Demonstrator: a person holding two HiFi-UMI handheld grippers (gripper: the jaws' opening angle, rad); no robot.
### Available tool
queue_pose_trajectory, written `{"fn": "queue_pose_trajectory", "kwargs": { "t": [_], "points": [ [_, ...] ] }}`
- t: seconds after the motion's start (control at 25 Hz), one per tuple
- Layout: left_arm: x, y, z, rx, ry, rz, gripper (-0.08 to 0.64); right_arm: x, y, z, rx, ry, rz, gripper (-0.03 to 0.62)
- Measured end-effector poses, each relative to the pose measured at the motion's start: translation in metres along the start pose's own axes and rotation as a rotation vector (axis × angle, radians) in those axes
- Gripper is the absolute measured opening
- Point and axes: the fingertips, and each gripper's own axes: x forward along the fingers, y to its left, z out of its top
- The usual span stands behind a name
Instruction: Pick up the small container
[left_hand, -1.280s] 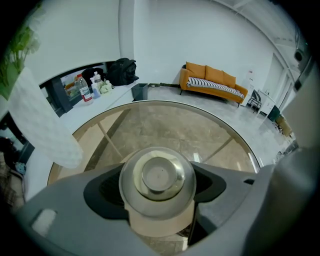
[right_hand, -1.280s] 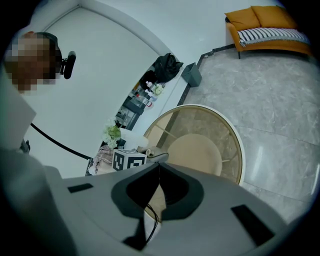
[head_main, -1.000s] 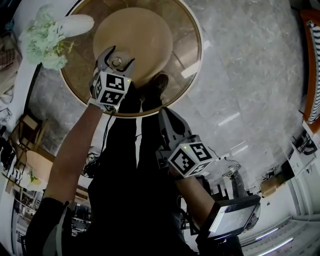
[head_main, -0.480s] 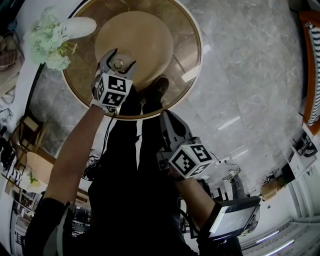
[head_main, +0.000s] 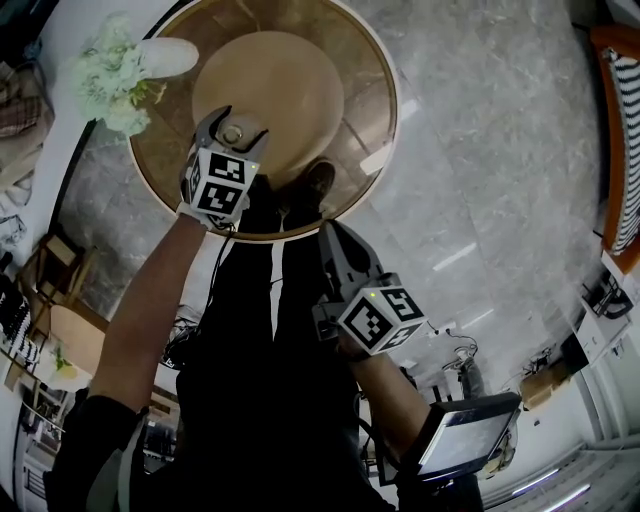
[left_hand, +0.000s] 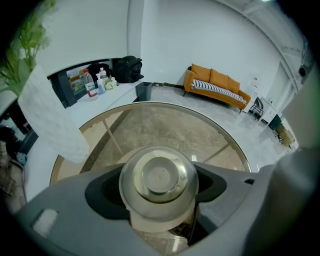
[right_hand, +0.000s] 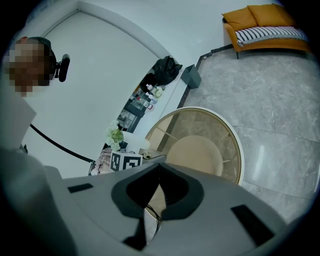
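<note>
- Head view: the left gripper reaches out over the round glass table, near the table's near edge. Its jaws stand either side of the small container. The container sits over the tan disc seen through the glass. A white vase of pale flowers stands at the table's far left rim, well apart from the container. The right gripper hangs lower, off the table and over the marble floor, in front of the person's dark clothing.
- Left gripper view: the jaws are partly closed around the small container, one jaw against each side of it. Its round shiny lid faces the camera, with a pale body below. I cannot tell whether its base touches the glass. An orange sofa stands by the far wall.
- Right gripper view: the jaws are fully together, tips touching, with nothing between them. Beyond them lie the round table and the marker cube of the left gripper.
</note>
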Motion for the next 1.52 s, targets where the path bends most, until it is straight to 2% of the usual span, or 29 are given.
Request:
{"fn": "queue_pose_trajectory", "kwargs": {
  "t": [0.48, 0.6, 0.8, 1.0, 1.24, 1.52],
  "points": [
    [-0.088, -0.017, 0.031, -0.051, -0.09, 0.008, 0.333, -0.02, 0.056, 0.022, -0.067, -0.028, 0.052, 0.006],
    [-0.127, -0.024, 0.044, -0.109, -0.127, -0.005, 0.333, -0.03, 0.08, 0.03, -0.091, -0.042, 0.071, 0.006],
    [-0.197, -0.034, 0.064, -0.25, -0.19, -0.034, 0.333, -0.055, 0.122, 0.046, -0.126, -0.073, 0.107, 0.008],
    [-0.264, -0.047, 0.091, -0.222, -0.259, -0.037, 0.333, -0.087, 0.152, 0.058, -0.17, -0.103, 0.126, 0.008],
    [-0.329, -0.066, 0.109, -0.231, -0.326, -0.058, 0.333, -0.123, 0.168, 0.054, -0.193, -0.112, 0.129, 0.008],
    [-0.371, -0.084, 0.111, -0.23, -0.364, -0.066, 0.333, -0.142, 0.186, 0.057, -0.244, -0.128, 0.154, 0.008]
  ]
}}
